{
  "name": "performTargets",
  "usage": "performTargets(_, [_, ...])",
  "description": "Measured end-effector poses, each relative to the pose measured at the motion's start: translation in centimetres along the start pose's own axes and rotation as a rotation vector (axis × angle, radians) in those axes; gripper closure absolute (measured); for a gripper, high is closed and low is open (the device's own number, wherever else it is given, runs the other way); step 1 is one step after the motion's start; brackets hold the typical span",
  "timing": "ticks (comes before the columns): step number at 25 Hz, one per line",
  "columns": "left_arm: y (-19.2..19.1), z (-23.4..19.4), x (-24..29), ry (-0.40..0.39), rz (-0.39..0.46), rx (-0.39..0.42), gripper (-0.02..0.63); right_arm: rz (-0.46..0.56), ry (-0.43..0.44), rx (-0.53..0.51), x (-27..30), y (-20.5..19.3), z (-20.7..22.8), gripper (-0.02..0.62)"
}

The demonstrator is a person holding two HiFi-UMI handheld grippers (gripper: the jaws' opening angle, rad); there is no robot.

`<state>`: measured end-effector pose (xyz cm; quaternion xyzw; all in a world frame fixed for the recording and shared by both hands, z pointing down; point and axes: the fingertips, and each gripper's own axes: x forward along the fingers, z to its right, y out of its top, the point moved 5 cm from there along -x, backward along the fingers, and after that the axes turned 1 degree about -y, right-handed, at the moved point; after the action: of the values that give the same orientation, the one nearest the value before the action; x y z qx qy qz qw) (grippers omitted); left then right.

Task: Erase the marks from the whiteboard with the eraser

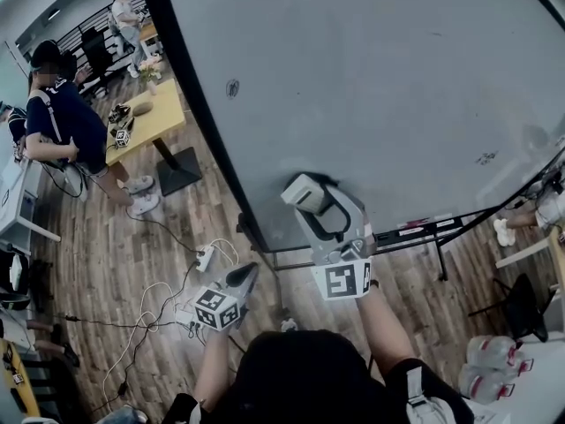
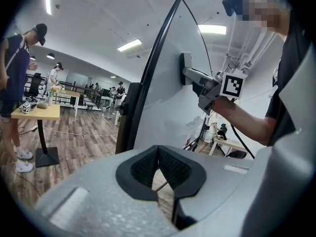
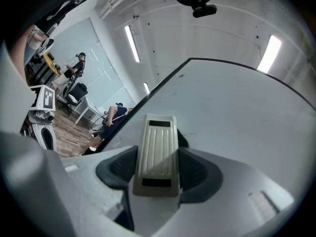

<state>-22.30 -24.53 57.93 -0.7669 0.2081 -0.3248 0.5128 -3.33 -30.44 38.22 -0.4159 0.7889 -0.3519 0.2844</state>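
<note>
The large whiteboard [image 1: 371, 87] fills most of the head view. A small dark mark [image 1: 232, 87] sits near its left edge and a faint smudge [image 1: 485, 158] near its right side. My right gripper [image 1: 320, 208] is shut on a beige eraser [image 1: 300, 190], which rests against the board's lower left part. In the right gripper view the ribbed eraser [image 3: 157, 147] sits between the jaws of the right gripper [image 3: 158, 169], with the board [image 3: 237, 112] behind. My left gripper [image 1: 250, 272] hangs low by the floor, shut and empty. The left gripper [image 2: 158, 164] sees the eraser [image 2: 186, 68] on the board [image 2: 173, 88].
The board's black stand and tray [image 1: 424, 232] run below it. White cables and a power strip [image 1: 207, 256] lie on the wooden floor. A yellow table [image 1: 146, 117] and a seated person [image 1: 62, 117] are at the left. Water bottles [image 1: 490, 365] stand at the lower right.
</note>
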Motion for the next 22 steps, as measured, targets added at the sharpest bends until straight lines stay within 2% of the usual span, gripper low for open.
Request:
performTargets(13, [0.2,1.5,1.6,-0.026,-0.006,0.007,0.595,-0.029,-0.042,-0.006,-1.5,-2.0,3.3,0.341])
performTargets(22, [0.0,1.5,1.6,-0.029,-0.003,0.002,0.595,-0.033,-0.049,-0.007,-1.7,-2.0,3.5,0.341])
